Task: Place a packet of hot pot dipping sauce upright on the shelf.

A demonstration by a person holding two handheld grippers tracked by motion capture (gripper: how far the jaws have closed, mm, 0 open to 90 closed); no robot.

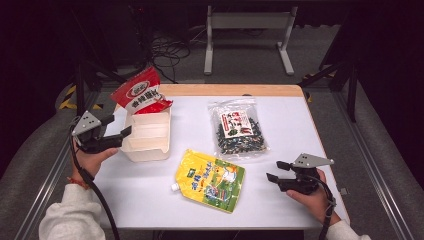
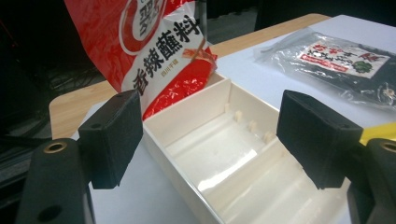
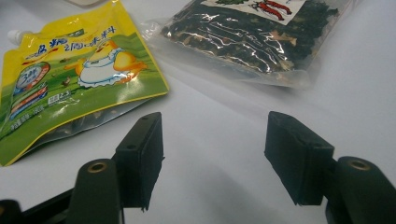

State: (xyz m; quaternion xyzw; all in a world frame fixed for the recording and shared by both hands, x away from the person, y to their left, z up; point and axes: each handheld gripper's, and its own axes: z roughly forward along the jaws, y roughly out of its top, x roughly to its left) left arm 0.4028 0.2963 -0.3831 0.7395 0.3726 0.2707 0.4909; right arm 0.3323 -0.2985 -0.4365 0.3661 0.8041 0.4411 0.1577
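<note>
Red packet (image 1: 140,92) upright in box's (image 1: 147,147) far end, left gripper (image 1: 125,134) open beside rim

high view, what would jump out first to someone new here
The red packet stands tilted in the far end of the cream box at table left. The yellow spouted pouch lies flat at the middle, the clear bag of dark bits beyond it. The left hand-held gripper sits open beside the box.

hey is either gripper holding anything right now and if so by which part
Nothing is held. The left gripper stands open beside the white tray, with no thing between its fingers. The right gripper is open over bare table.
</note>
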